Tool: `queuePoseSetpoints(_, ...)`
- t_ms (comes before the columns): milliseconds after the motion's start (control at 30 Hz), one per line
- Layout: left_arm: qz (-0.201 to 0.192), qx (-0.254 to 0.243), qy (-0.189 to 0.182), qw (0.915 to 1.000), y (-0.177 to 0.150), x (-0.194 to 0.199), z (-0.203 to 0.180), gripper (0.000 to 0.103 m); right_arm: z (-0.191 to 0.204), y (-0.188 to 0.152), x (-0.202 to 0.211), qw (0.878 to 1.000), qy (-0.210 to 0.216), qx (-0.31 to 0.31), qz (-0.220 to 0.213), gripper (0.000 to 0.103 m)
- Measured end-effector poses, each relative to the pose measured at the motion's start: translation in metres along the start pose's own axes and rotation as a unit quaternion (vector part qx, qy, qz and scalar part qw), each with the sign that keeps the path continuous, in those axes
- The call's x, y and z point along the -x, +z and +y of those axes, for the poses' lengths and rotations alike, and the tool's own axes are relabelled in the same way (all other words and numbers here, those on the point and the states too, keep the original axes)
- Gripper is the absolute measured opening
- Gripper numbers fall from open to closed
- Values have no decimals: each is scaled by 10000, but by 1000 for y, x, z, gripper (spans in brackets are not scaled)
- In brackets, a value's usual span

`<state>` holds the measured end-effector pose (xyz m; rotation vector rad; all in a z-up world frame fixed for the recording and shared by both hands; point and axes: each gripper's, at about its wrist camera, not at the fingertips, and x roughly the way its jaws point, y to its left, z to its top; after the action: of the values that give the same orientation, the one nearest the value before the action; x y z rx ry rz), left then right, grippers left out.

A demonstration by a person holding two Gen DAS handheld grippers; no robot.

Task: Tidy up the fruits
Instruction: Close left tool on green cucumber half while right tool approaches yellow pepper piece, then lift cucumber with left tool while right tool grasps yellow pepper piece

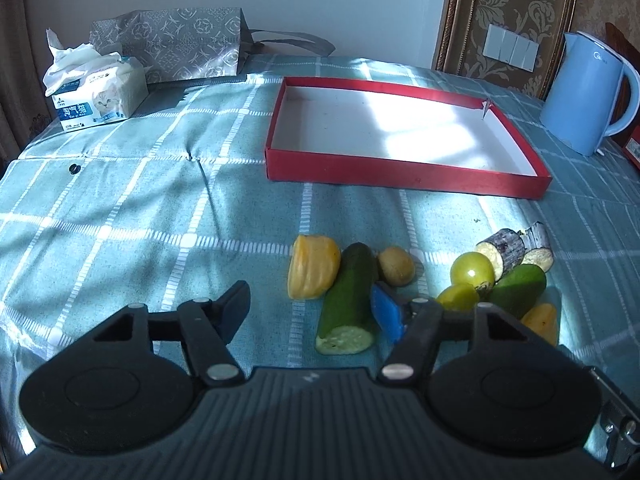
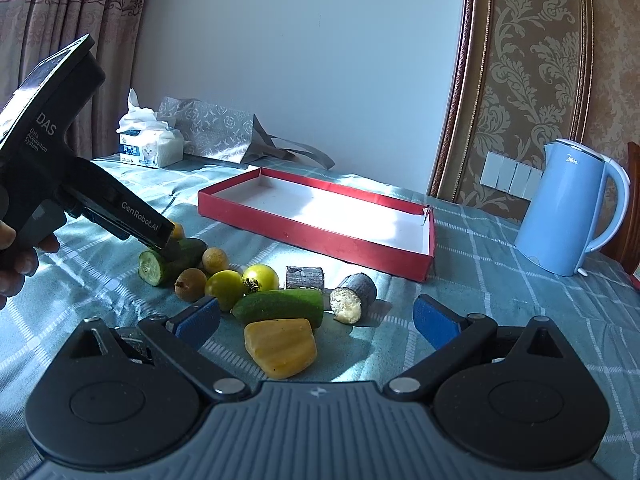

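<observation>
Left gripper [image 1: 310, 314]: fingers part-open, straddling the cut cucumber [image 1: 349, 302]. Right-hand blue pad [image 1: 387, 314] sits at the cucumber's flank, contact looks likely but can't confirm; left-hand finger [image 1: 234, 310] stands well clear of it, so no grip. Seen from the right wrist cam, this gripper's tip [image 2: 170, 242] comes down onto the cucumber [image 2: 170, 262] from above.

Cucumber lies flat on the surface [image 1: 140, 208], near side of the red tray [image 1: 400, 170], well apart from it. Long axis runs toward the tray, tilted slightly; cut face toward the left wrist cam, rounded end toward the tray. Yellow pepper piece [image 1: 313, 266] touches its left flank, small brownish fruit [image 1: 396, 266] just beside its far end on the right.

Right gripper [image 2: 316, 320]: fingers wide apart, nothing held. Between them, not touched: second yellow pepper piece [image 2: 282, 346]. Just beyond, second cucumber piece [image 2: 280, 304] lies crosswise, long axis parallel to the tray's near wall, cut end to the right. Two yellow-green tomatoes [image 2: 260, 276] and two aubergine chunks [image 2: 352, 294] lie between that piece and the tray [image 2: 320, 240].

A hand [image 2: 16, 256] grips the left gripper's handle.
</observation>
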<state>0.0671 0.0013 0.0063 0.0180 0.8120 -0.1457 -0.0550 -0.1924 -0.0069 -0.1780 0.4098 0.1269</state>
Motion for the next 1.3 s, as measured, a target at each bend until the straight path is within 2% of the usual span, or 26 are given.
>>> queuePoseSetpoints(67,67,-10,-45,10000,3,0,3,65,0,-1,0,10000,7,-27,13,103)
queuePoseSetpoints(200,430,-182,-412,9981,1,-6,-4,63,-2,-3,0,10000,-1,-23,12,103)
queuePoseSetpoints(267,431,-418,-83,9982,-1,-12,-11,65,-3,-3,-1,10000,18,-68,-2,103)
queuePoseSetpoints(367,609,-274,-207,9976,2,-22,-10,62,-2,-2,0,10000,42,-67,-23,103)
queuePoseSetpoints(533,752,-112,-546,9956,3,-21,-7,42,-2,-2,1,10000,48,-30,-6,103)
queuePoseSetpoints(600,774,-45,-599,9952,4,-21,-4,41,-4,-1,0,9999,50,-107,-11,103)
queuePoseSetpoints(700,806,131,-778,9936,6,-21,1,31,-4,-2,-3,9998,69,-197,43,103)
queuePoseSetpoints(867,630,-41,-767,9951,5,-15,-5,29,-1,-2,-3,9998,101,-171,82,102)
queuePoseSetpoints(967,465,-150,-692,9964,3,-8,-9,29,-1,-2,-5,9997,94,-197,145,96)
queuePoseSetpoints(1133,-59,-324,-465,9984,-2,17,-13,29,-2,-4,-14,9981,311,-337,411,74)
queuePoseSetpoints(1300,-403,-302,-426,9978,-9,40,-12,29,2,-6,-27,9967,431,-308,619,69)
